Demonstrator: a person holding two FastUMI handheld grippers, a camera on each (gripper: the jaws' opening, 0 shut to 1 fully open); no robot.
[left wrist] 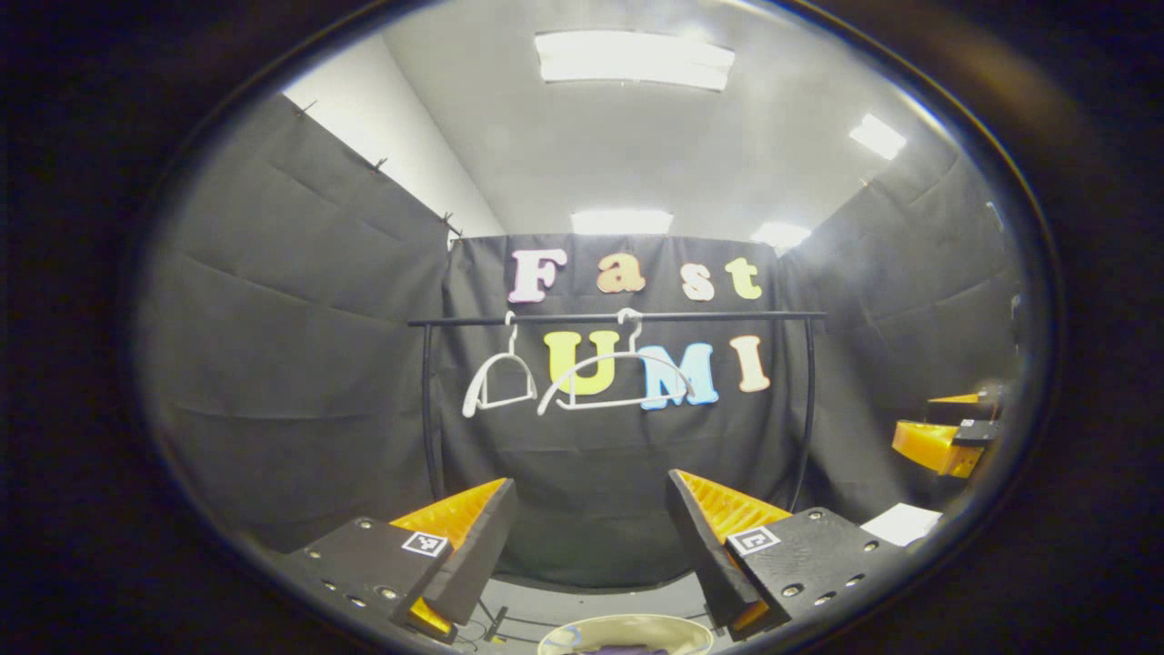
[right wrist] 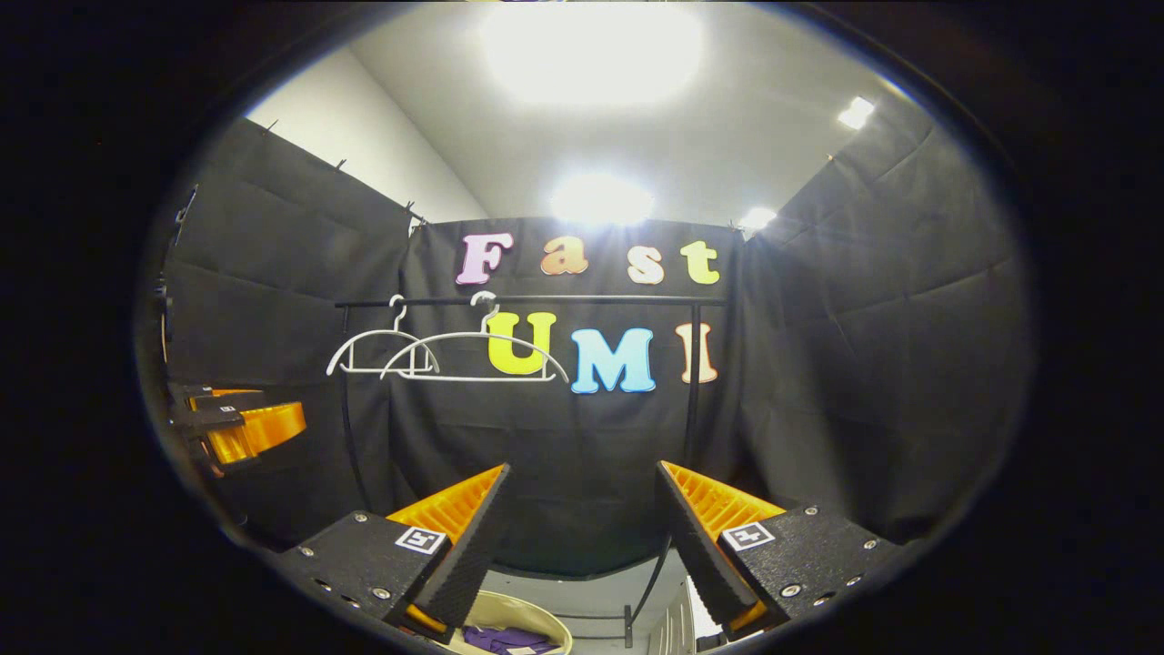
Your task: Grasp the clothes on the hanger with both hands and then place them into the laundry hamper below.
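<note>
Two bare white hangers [left wrist: 615, 387] [right wrist: 473, 357] hang on a black rail [left wrist: 618, 318] [right wrist: 532, 300] in front of the back wall. Below, a cream laundry hamper [left wrist: 627, 633] [right wrist: 518, 619] sits on the floor, with purple cloth [right wrist: 500, 639] inside it. My left gripper [left wrist: 589, 537] is open and empty, raised above the hamper and facing the rail. My right gripper [right wrist: 582, 532] is likewise open and empty, with the hamper under its left finger. Each gripper also shows at the edge of the other's view: the right gripper [left wrist: 946, 437], the left gripper [right wrist: 232, 423].
The rail stands on two black uprights [left wrist: 427, 409] [right wrist: 693, 382]. Black cloth walls close in on the left, right and back. A white sheet [left wrist: 902, 523] lies low at the right of the left gripper view. A black cable [right wrist: 650, 582] runs across the pale floor.
</note>
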